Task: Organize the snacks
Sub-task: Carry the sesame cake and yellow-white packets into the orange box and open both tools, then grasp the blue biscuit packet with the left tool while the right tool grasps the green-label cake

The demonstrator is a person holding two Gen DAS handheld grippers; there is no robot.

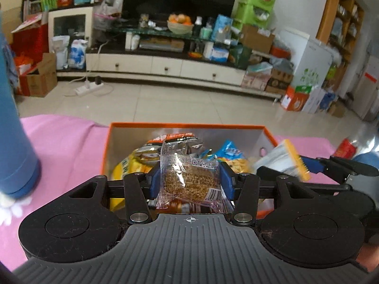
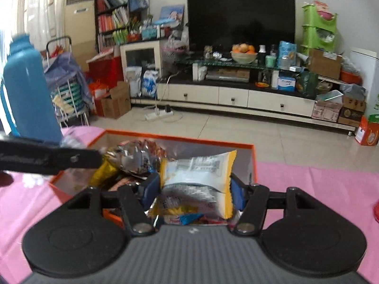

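Left gripper (image 1: 189,179) pinches a cracker packet (image 1: 189,177); right gripper (image 2: 193,189) pinches a yellow-edged bag (image 2: 201,177). I hold both above the orange box (image 1: 187,125), lower centre of frame, bag rightmost.

Two wrist cameras, one on each handheld gripper, look forward and slightly down along their jaws, close above an orange snack box (image 1: 107,146) on a pink-covered table (image 2: 308,182); both views share the box and the television wall (image 2: 240,16) beyond

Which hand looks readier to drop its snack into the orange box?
Probably left: the left gripper holds its clear-wrapped cake squarely above the orange box; the right gripper's yellow-edged packet hangs nearer the box's right wall.
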